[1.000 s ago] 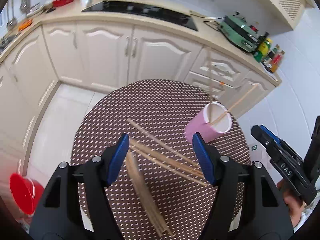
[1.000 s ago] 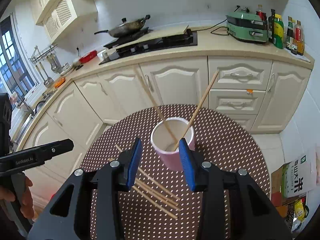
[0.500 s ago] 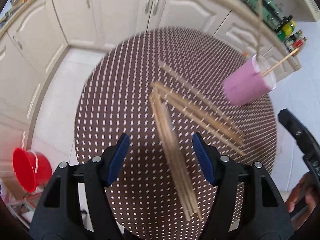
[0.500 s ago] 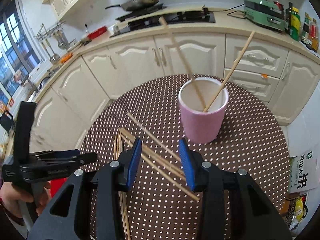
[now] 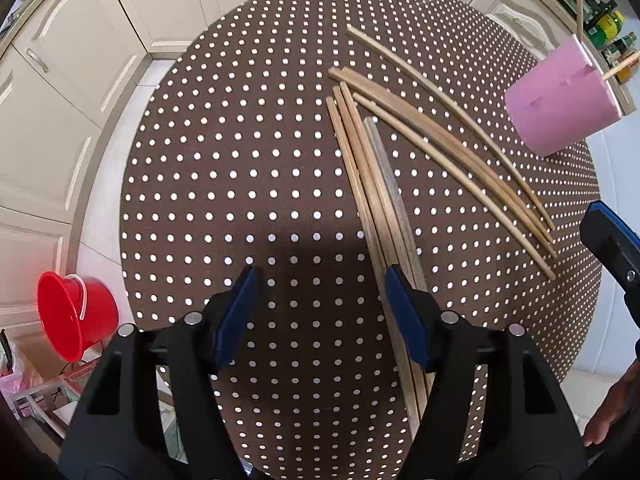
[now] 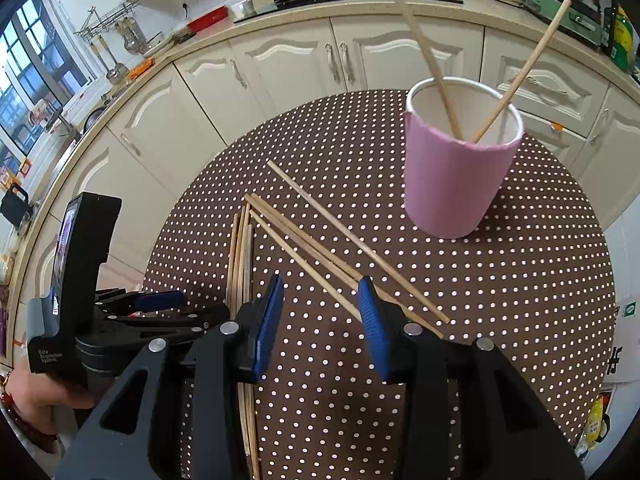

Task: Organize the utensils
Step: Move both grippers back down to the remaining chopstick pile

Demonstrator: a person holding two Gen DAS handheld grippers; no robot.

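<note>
While both grippers hung open, empty: left gripper (image 5: pixel 318 312), right gripper (image 6: pixel 320 320). Loose chopsticks (image 5: pixel 384 184) lay mid-table (image 5: pixel 240 160); two stood in pink cup (image 6: pixel 456 176) nr far edge. Light, stiff, thin, prob slippery; pinch mid-shaft.

Both grippers lower — nearer the loose chopsticks (image 5: pixel 376 184)

Bare tabletop (image 5: pixel 240 160) left of chopsticks (image 5: pixel 372 184)

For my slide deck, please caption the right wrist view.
Open right gripper above loose chopsticks on a dotted table; two already stand in the pink cup.
</note>
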